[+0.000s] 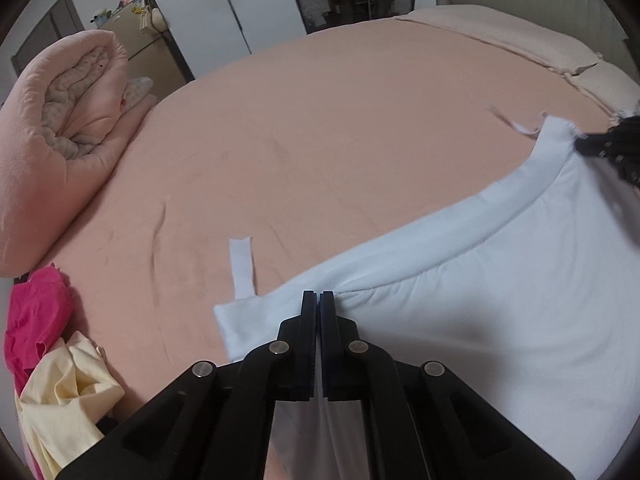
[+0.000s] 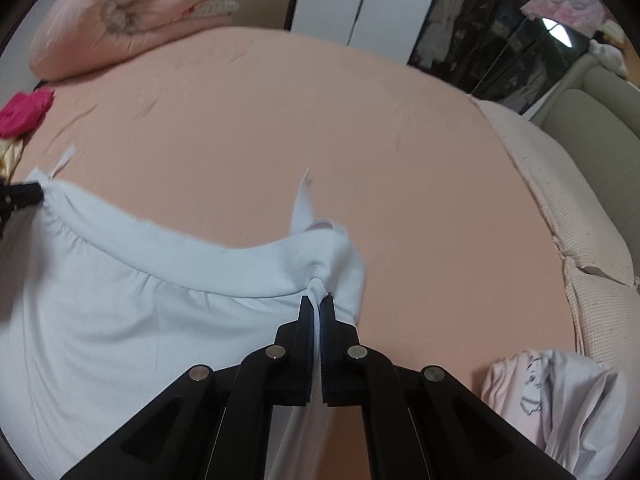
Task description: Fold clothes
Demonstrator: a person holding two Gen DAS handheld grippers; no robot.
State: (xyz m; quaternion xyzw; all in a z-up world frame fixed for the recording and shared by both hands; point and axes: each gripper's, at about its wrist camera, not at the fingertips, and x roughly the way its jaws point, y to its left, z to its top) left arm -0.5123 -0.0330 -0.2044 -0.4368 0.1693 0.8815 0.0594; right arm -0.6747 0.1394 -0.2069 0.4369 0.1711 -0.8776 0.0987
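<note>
Both the left hand-held gripper (image 1: 317, 293) and right hand-held gripper (image 2: 317, 297) pinch the waistband ends of the white garment (image 1: 500, 300), soft, light cloth sagging toward the bed (image 1: 320, 140) edge

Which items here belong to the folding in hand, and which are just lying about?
In use: white garment, pinched at its waistband by left gripper and right gripper.

Lying about: pink garment, yellow garment, rolled quilt, pale printed clothes.
</note>
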